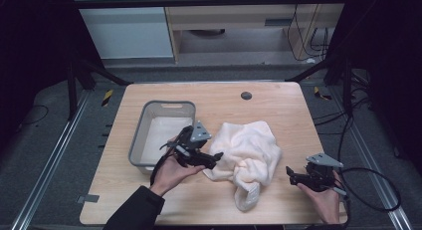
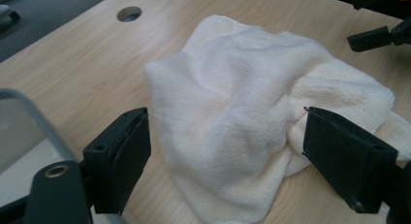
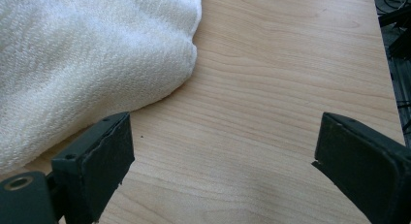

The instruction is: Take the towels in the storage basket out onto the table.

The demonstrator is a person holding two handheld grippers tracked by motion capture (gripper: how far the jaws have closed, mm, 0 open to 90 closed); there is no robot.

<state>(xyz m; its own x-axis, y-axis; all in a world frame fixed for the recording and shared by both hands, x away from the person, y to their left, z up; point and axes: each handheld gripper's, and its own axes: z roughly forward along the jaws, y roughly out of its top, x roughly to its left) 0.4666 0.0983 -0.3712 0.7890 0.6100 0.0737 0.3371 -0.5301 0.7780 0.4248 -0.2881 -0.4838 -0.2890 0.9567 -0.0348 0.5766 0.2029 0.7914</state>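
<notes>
Both released — left gripper [image 1: 217, 157] at the towel's [image 1: 249, 150] edge, right gripper [image 1: 290, 173] over bare table [image 1: 278, 105].

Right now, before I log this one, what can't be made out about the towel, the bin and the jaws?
- Towel, high view: the left gripper covers its near-left edge, so contact cannot be judged.
- Towel, right gripper view: cut off by the top and left edges.
- Grey bin, left gripper view: only a corner, cropped at the left edge; the high view leaves its pale contents unclear.
- Right gripper, high view: jaws too small and dark to separate.
</notes>
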